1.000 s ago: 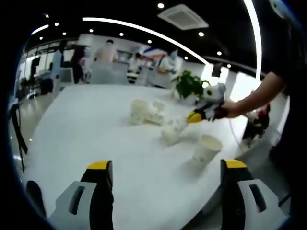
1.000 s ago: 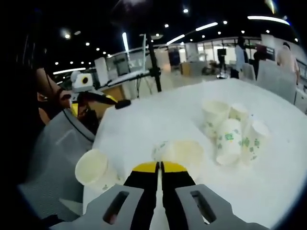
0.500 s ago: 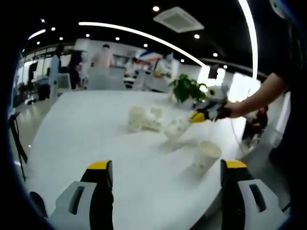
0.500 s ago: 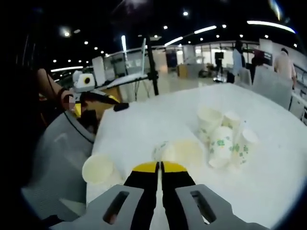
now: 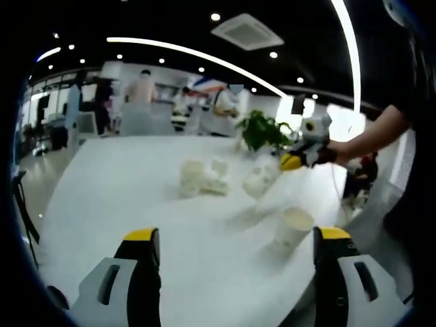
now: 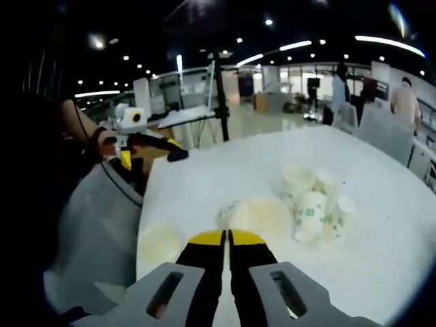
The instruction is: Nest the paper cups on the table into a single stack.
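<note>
My right gripper (image 6: 226,238) is shut on the rim of a white paper cup with green print (image 6: 253,215), held on its side above the white table (image 6: 225,170). In the left gripper view that cup (image 5: 259,180) hangs off the table from the right gripper (image 5: 294,162). A single upright cup (image 5: 291,228) stands near the table's edge, and it sits low and left in the right gripper view as upright cup (image 6: 160,244). A cluster of several cups (image 5: 203,177) lies mid-table, seen as cluster (image 6: 317,201). My left gripper (image 5: 237,236) is open and holds nothing.
The left gripper (image 6: 153,146) and a person's hand hover past the table's far-left edge. A potted plant (image 5: 260,129) stands at the table's back. People and chairs (image 5: 139,102) are beyond it. A grey chair back (image 6: 95,218) stands close beside the table.
My right gripper has lifted the held cup up off the table, further from the upright cup. Both views have shifted a little with the hands.
</note>
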`<action>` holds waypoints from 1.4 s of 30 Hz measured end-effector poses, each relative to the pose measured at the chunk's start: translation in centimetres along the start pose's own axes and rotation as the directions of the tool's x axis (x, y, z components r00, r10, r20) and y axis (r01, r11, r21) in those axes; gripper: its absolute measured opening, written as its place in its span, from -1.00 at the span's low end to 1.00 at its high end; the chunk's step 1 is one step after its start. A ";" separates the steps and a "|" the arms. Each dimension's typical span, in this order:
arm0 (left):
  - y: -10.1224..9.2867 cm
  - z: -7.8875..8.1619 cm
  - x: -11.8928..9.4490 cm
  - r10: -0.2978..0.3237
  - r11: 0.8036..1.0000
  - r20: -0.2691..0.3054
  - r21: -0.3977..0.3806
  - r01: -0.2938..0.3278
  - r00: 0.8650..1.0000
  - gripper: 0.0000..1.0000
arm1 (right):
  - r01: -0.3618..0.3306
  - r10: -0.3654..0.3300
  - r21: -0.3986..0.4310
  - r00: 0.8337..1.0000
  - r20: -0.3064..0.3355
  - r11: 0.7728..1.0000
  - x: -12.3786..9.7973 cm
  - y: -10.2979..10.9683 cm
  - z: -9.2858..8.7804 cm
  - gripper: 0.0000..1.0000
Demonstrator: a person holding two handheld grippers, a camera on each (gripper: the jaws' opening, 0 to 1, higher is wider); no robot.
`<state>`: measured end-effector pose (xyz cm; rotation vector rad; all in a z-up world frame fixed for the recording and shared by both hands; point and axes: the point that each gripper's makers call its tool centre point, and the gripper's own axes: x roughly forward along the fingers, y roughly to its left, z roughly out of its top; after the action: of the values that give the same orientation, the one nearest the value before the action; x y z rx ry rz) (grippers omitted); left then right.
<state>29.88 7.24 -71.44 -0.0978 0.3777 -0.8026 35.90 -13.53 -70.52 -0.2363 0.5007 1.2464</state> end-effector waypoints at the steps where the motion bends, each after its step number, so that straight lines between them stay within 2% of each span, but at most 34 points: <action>1: -0.1 0.1 0.1 -0.005 1.000 0.004 0.001 0.005 1.000 0.83 | 0.001 -0.001 0.005 1.000 0.002 1.000 -0.2 0.2 0.1 -1.00; 7: 0.3 0.8 0.5 -0.008 1.000 0.022 0.009 0.007 1.000 0.83 | -0.001 0.001 0.019 1.000 0.022 1.000 -1.3 2.0 1.8 -1.00; 14: 0.8 1.2 0.7 -0.003 1.000 0.032 0.023 0.003 0.999 0.82 | -0.040 0.040 0.009 0.999 0.035 0.999 -2.3 4.8 3.6 -1.00; 23: 0.9 1.5 1.0 -0.002 1.000 0.048 0.018 0.001 0.999 0.81 | -0.053 0.053 -0.001 0.998 0.025 0.999 -3.2 6.6 3.8 -1.00; 34: 1.2 1.6 0.9 0.000 1.000 0.051 0.022 -0.001 0.999 0.80 | -0.075 0.071 -0.095 0.996 -0.052 0.993 -3.9 8.3 4.3 -1.00; 42: 1.2 1.7 0.8 0.004 1.000 0.055 0.017 -0.005 0.998 0.78 | -0.119 0.092 -0.174 0.983 -0.158 0.978 -2.9 9.5 2.2 -1.00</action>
<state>31.82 7.43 -70.41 -0.1029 0.3188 -0.7967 26.75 -12.00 -66.25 -0.4660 0.5326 1.3869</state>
